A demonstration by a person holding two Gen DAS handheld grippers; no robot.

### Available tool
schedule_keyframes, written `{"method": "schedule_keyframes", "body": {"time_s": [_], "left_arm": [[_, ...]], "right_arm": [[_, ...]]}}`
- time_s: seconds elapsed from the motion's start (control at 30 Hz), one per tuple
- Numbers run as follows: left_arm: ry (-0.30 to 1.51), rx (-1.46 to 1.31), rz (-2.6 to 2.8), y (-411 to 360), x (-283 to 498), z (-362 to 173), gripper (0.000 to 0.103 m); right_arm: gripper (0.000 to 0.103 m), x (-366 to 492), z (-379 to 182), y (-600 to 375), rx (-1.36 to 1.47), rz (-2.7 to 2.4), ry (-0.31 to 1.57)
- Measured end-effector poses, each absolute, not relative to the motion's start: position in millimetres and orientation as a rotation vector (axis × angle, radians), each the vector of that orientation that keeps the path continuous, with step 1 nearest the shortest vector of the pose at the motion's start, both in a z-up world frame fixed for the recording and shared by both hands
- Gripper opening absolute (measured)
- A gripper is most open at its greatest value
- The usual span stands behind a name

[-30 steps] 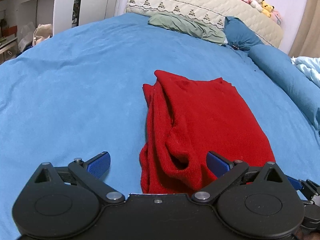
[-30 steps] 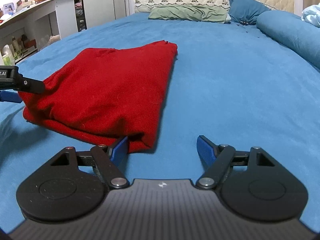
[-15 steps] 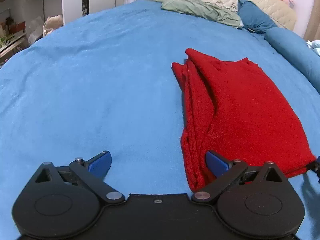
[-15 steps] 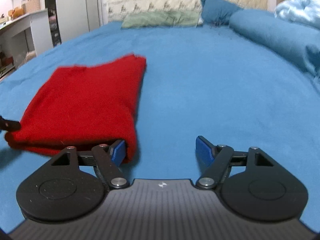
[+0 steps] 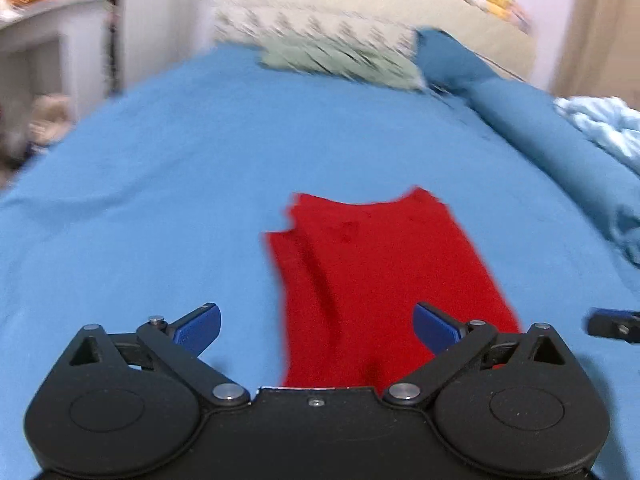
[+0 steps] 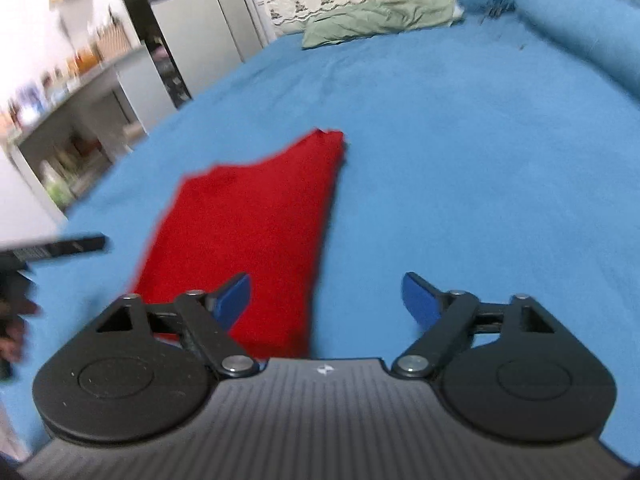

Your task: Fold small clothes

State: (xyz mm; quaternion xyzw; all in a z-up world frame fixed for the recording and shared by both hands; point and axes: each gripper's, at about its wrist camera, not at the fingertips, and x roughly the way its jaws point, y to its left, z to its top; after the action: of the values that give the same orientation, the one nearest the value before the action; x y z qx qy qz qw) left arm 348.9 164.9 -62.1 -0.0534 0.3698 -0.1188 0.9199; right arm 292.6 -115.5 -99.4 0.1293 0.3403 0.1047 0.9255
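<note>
The red garment [image 5: 384, 276] lies folded into a narrow stack near the middle of the blue bed [image 5: 160, 208], its layered edges showing along the left side. Both tools hover above its near end and hold nothing. The left gripper [image 5: 316, 322] has its jaws spread wide apart, with the right blue finger over the cloth and the left one over bare sheet. The right gripper [image 6: 326, 300] is likewise wide apart, its left finger above the garment's right edge and the other above the sheet.

To my eye the fold looks done, or close to it, and this is the pause between steps, though both views are smeared and I cannot be sure how tidy the stack is. If another fold is wanted, the next move calls for both tools to come down on the near corners, pinch all layers together and carry them toward the far edge without dragging the stack askew.

No basket or box stands in view on the bed. At the far end lie a green pillow [image 6: 380, 16] and a blue bolster [image 5: 532, 128].
</note>
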Motion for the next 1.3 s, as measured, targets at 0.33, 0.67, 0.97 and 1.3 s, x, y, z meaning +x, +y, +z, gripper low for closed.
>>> {"method": "schedule_keyframes", "body": {"time_s": [0.33,0.67,0.97,1.3], "left_arm": [[0.952,-0.226,-0.328,166,425,-122,0.093],[0.908,-0.246,-0.352,157,416,-105,0.028],[0.824,-0.175,-0.503,95,295,-44,0.027],[0.855,-0.051,-0.401,17,203,-113,0.034]], "right_arm": [[0.103,414,-143,-103,0.429,0.306,0.906],[0.037,419,-139,-81,0.423,0.37,0.852],[0.036,306,-61,-126,0.431,0.395,0.793],[0.043,173,-139,-175,0.411,0.212,0.844]]}}
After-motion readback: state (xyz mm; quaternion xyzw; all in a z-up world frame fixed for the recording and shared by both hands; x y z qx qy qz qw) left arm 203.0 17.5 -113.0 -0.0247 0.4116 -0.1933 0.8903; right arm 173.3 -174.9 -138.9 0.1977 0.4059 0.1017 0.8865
